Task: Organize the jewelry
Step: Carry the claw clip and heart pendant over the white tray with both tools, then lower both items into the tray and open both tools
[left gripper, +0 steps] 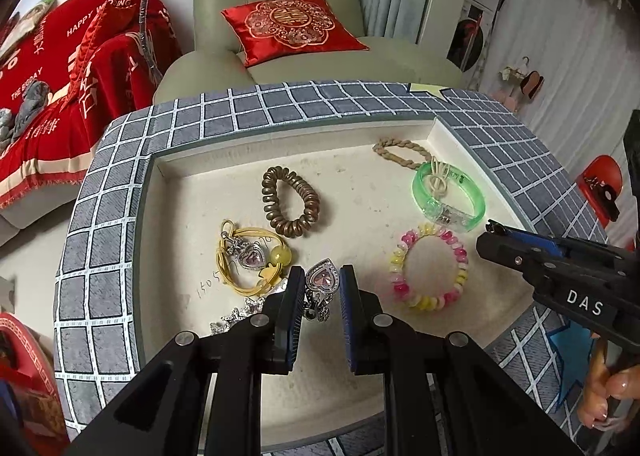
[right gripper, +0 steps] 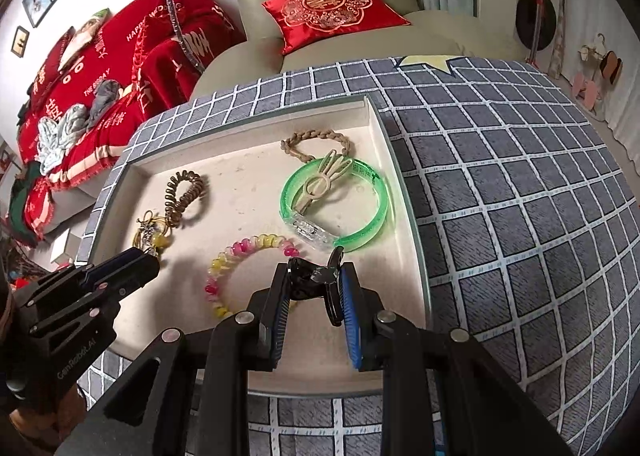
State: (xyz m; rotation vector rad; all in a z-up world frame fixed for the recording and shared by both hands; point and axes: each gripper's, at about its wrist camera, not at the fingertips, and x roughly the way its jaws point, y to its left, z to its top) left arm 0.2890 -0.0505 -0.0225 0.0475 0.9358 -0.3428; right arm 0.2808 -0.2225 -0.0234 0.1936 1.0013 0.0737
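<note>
Already mid-task: left gripper [left gripper: 320, 280] clamps a heart pendant [left gripper: 321, 279], right gripper [right gripper: 313, 280] clamps a black hair clip [right gripper: 316, 276], both over the tray [left gripper: 224, 160]. Bracelets, coil ties lie loose, unsorted.

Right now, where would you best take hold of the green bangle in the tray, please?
Grip the green bangle across its plain rim on the near right, coming from above. It lies flat, so one finger fits inside the ring. Avoid the far side, where a beige clip rests across it.
</note>
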